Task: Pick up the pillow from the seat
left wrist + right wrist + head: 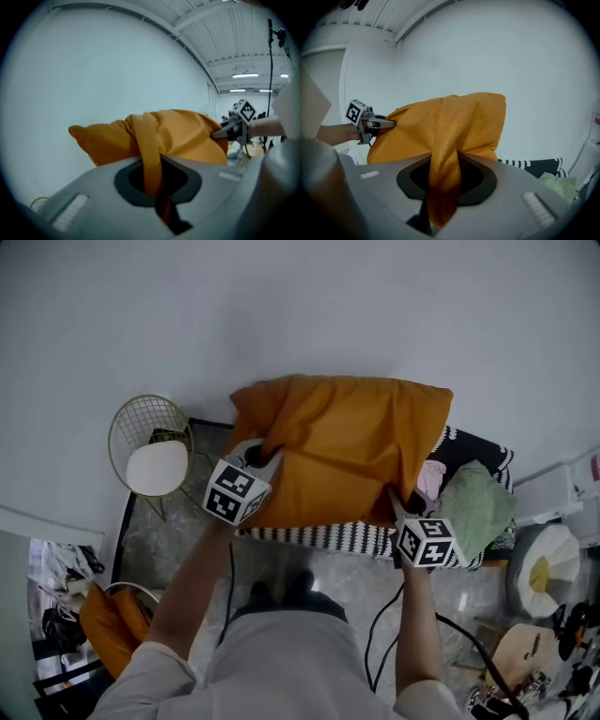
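An orange pillow [352, 446] hangs in the air between both grippers, above a black seat with a black-and-white striped edge [328, 536]. My left gripper [262, 457] is shut on a pinched fold of the pillow's [159, 136] left side; the fabric runs down between its jaws. At the pillow's [454, 126] lower right, my right gripper [405, 504] is shut on another fold, which also hangs through the jaws. Each gripper view shows the other gripper biting the far side of the pillow.
A gold wire chair with a white cushion [155, 460] stands at the left. Pale green cloth [478, 507] and pink cloth [432, 479] lie on the seat's right end. A white wall is behind. Orange fabric [112, 624] and clutter lie on the floor at lower left and right.
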Demonstrator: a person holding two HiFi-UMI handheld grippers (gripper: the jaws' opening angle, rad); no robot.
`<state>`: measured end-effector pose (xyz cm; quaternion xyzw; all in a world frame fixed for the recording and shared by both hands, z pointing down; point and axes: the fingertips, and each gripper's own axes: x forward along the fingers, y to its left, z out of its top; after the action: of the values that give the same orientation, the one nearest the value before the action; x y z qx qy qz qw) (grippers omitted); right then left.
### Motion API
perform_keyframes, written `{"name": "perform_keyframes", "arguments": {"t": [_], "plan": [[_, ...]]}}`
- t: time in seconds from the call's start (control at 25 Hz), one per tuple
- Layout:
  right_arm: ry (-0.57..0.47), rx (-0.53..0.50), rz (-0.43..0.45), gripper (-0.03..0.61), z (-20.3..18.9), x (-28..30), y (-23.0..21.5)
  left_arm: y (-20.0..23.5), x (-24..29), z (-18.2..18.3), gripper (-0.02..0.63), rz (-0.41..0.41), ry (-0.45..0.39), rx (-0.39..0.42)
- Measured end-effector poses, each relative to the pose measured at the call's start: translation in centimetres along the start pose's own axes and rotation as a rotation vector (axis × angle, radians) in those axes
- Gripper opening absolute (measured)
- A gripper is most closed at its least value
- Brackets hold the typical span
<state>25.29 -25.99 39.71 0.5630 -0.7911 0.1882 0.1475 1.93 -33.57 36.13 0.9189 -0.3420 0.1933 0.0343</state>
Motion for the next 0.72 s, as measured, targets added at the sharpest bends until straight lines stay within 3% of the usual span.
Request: {"name": "perform_keyframes", "arguments": {"t": [0.72], "plan": [[-0.180, -0.059, -0.098, 0.109, 6.2, -9.5, 12.6, 0.5, -15.3, 7.4, 0.009, -0.015, -0.190, 0.118]]}}
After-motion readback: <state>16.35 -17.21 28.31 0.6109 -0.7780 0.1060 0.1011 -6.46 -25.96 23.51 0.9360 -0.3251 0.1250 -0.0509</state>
